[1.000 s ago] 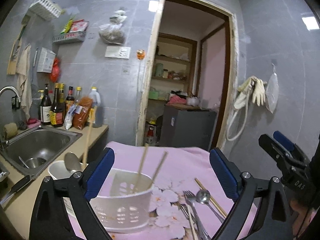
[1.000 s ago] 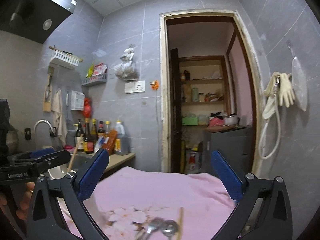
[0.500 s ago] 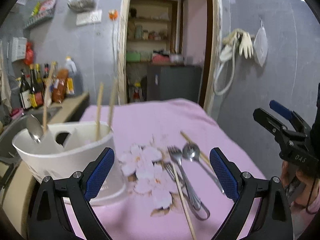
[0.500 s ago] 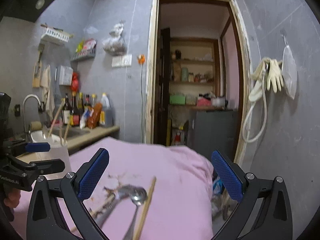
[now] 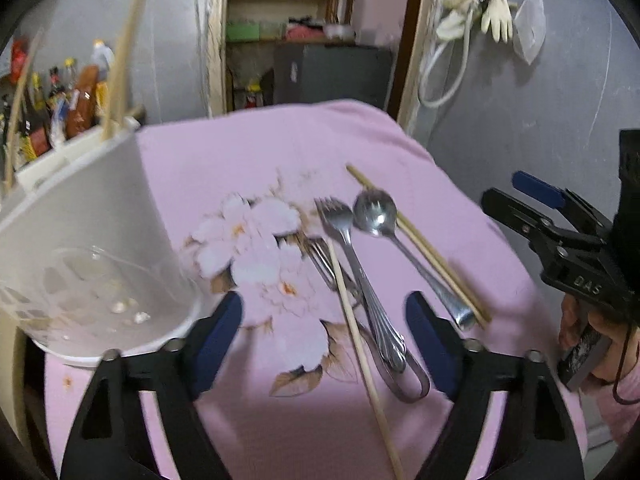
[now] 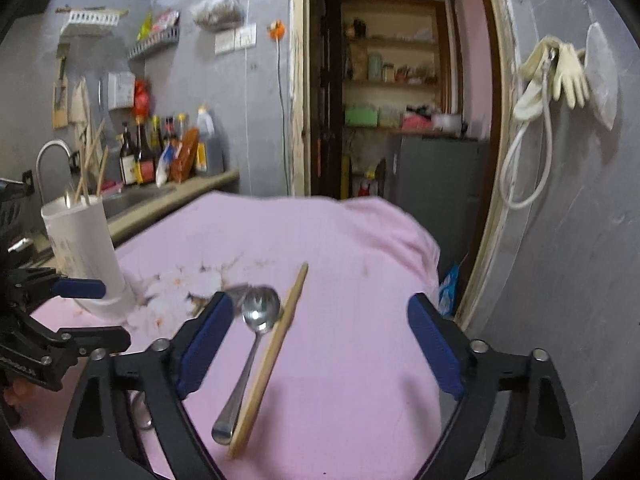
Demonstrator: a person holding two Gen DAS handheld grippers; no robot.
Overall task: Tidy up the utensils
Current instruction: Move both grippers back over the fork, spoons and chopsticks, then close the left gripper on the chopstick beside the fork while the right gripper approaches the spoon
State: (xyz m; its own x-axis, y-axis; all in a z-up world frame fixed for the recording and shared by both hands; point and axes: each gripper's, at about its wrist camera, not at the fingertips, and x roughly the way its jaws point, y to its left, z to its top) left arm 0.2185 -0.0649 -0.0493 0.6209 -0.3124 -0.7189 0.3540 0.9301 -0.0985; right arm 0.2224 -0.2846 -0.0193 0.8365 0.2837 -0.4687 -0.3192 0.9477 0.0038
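A white utensil holder (image 5: pixel 86 248) with chopsticks in it stands at the left of the pink floral cloth (image 5: pixel 256 168); it also shows in the right wrist view (image 6: pixel 84 252). Forks (image 5: pixel 360 272), a spoon (image 5: pixel 376 212) and two loose chopsticks (image 5: pixel 360 332) lie on the cloth. My left gripper (image 5: pixel 324 336) is open and empty, low over the fork handles. My right gripper (image 6: pixel 320 340) is open and empty above the spoon (image 6: pixel 256 332) and a chopstick (image 6: pixel 272 356). The right gripper shows at the right edge of the left wrist view (image 5: pixel 532 208).
A counter with a sink and several sauce bottles (image 6: pixel 168 152) lies left of the table. An open doorway with shelves (image 6: pixel 392 80) is behind. Gloves and a hose (image 6: pixel 552 80) hang on the right wall. The cloth's edge drops off at the right.
Both grippers have tilted down and moved closer to the table. The left one has swung right from the holder toward the forks. The right one now frames the spoon and chopstick.
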